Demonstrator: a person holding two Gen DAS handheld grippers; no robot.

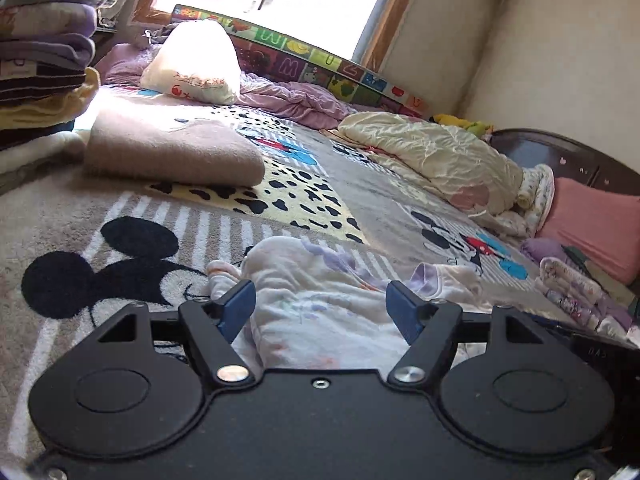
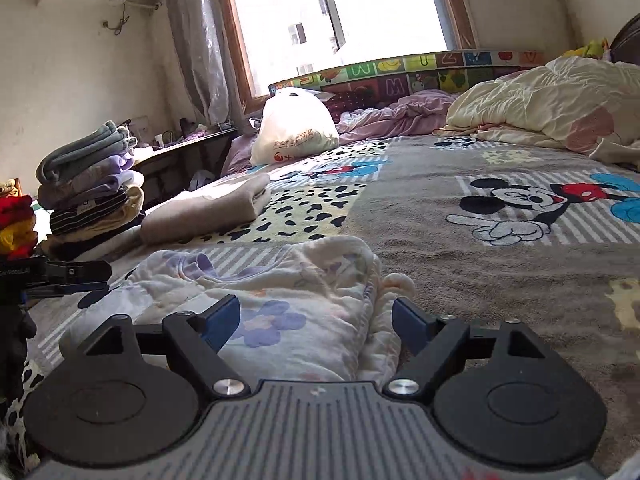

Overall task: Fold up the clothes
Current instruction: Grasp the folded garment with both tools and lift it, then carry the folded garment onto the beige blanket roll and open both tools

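A small white garment with lilac flower prints (image 1: 316,292) (image 2: 276,292) lies crumpled on the cartoon-mouse blanket (image 1: 132,240) (image 2: 460,240). My left gripper (image 1: 322,312) is open, its blue pads (image 1: 236,308) standing on either side of the garment's near part without pinching it. My right gripper (image 2: 316,322) is open too, low over the same garment from the other side, with cloth lying between its blue pads (image 2: 412,328). The left gripper's black body (image 2: 60,274) shows at the left edge of the right wrist view.
A folded beige blanket (image 1: 172,152) (image 2: 204,208) lies farther up the bed. A stack of folded clothes (image 1: 44,52) (image 2: 88,184) stands at the left. A white plastic bag (image 1: 196,64) (image 2: 296,128), a cream quilt (image 1: 436,156) (image 2: 548,100) and a pink pillow (image 1: 592,224) sit beyond.
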